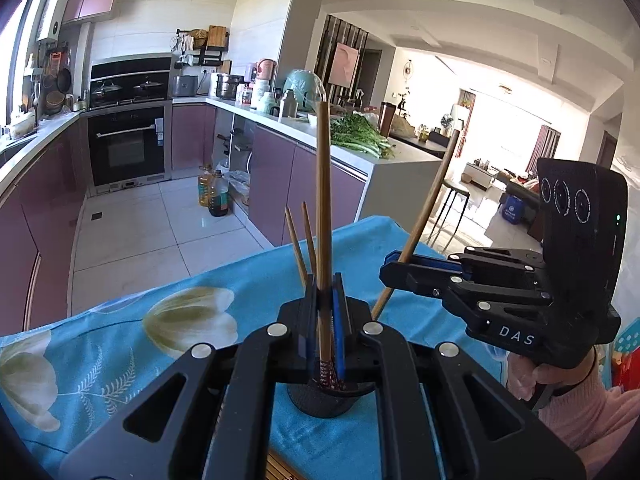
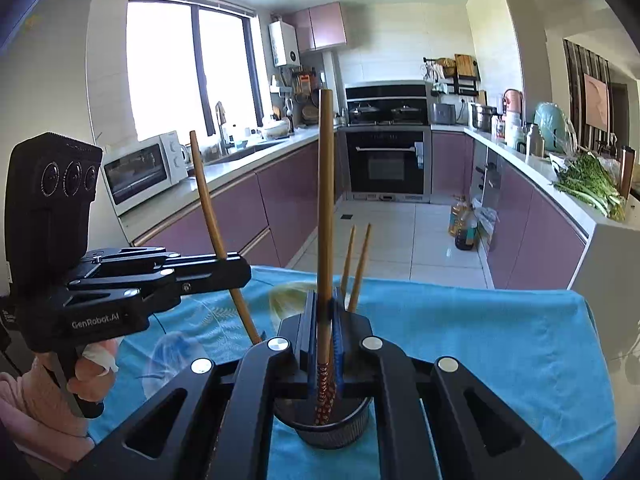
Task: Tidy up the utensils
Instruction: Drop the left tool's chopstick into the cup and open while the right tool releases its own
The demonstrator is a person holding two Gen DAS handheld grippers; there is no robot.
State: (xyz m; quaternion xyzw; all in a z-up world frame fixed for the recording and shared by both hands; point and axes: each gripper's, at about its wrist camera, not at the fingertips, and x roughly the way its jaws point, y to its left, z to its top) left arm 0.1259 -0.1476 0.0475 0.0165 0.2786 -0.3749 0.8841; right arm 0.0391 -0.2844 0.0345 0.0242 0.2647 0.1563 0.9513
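Note:
A dark round utensil holder (image 1: 323, 400) (image 2: 326, 424) stands on the blue flowered tablecloth (image 1: 120, 344) (image 2: 480, 344). My left gripper (image 1: 325, 292) (image 2: 236, 270) is shut on a wooden chopstick (image 1: 323, 200) (image 2: 212, 216), held upright with its patterned end in the holder's mouth. My right gripper (image 2: 326, 308) (image 1: 394, 266) is shut on another chopstick (image 2: 325, 200) (image 1: 424, 216), its patterned end also down in the holder. Two more chopsticks (image 1: 300, 244) (image 2: 356, 264) stand in the holder behind the fingers.
The table's far edge (image 2: 400, 280) drops to a tiled kitchen floor. Purple cabinets, an oven (image 2: 386, 160), a microwave (image 2: 144, 166) and counters with greens (image 1: 360, 136) ring the room. Oil bottles (image 1: 214, 194) stand on the floor.

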